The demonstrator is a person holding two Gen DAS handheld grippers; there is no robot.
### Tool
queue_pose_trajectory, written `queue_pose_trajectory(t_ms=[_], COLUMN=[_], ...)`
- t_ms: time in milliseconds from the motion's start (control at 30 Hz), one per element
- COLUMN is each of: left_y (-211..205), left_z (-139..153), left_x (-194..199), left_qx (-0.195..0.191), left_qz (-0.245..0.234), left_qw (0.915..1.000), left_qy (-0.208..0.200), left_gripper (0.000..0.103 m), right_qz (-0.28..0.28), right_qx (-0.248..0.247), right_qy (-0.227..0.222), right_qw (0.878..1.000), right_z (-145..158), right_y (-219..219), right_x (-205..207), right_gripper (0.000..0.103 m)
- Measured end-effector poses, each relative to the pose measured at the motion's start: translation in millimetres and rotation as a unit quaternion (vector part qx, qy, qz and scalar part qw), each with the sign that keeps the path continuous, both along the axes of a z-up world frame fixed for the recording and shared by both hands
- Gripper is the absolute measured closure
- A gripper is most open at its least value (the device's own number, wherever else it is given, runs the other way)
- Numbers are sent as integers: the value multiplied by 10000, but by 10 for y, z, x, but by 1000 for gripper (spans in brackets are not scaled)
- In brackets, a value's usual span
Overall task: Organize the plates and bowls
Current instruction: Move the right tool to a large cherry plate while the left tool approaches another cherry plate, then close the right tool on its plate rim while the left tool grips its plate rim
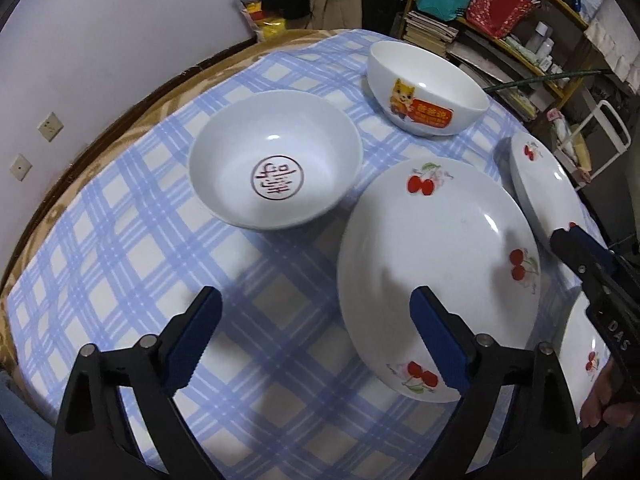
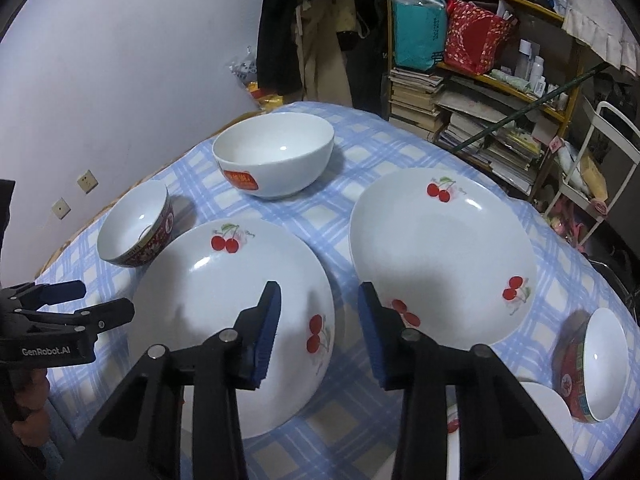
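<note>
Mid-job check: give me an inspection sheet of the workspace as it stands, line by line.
Surface: table under a blue plaid cloth.
Job's things: left cherry plate and right cherry plate, side by side, apart; a third plate's rim at the near edge; cat bowl; stamp bowl, red patterned outside; another red bowl tipped on its side.
Clutter: nothing seen on the cloth.
Grippers: left gripper open, empty, over the cloth; right gripper open, empty, over the gap between the plates.
Cables: nothing seen.
Surroundings: crowded shelf, hanging clothes, wall sockets.
</note>
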State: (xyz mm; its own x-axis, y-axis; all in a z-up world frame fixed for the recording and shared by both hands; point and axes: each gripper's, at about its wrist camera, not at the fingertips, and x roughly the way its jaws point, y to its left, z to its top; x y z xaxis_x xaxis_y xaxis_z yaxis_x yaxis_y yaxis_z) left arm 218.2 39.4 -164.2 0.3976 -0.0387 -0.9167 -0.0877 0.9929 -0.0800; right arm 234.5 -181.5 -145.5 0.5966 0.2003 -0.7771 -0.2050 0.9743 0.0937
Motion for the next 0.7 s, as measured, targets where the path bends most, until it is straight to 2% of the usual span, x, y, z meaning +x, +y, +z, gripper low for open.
queue_pose_trajectory(t_ms=[33, 133, 200, 267, 467, 700], left_y=[-3, -8, 16, 47, 196, 233], left_z=[-18, -69, -101, -120, -155, -253], left_x=[2, 15, 25, 47, 129, 210], left_qx=[-28, -128, -248, -292, -453, -348], left_qz=[-18, -2, 40, 36, 254, 200], left_qw=[10000, 9999, 9995, 9993, 9980, 9978], left_qy=[18, 106, 176, 222, 366, 532], left_gripper=[14, 22, 27, 37, 38, 38], right_qz=[17, 20, 37, 62, 64, 128], right_qx=[-6, 2, 24, -47, 2, -101], right_qy=[26, 111, 164, 195, 329, 318], right_qw=[10000, 9999, 9999, 9998, 9994, 9994], right_z=[-19, -80, -111, -140, -242, -287], right_y=[3, 6, 13, 31, 61, 152], right_x=[7, 20, 25, 29, 42, 21], right_gripper=[71, 73, 78, 82, 82, 84])
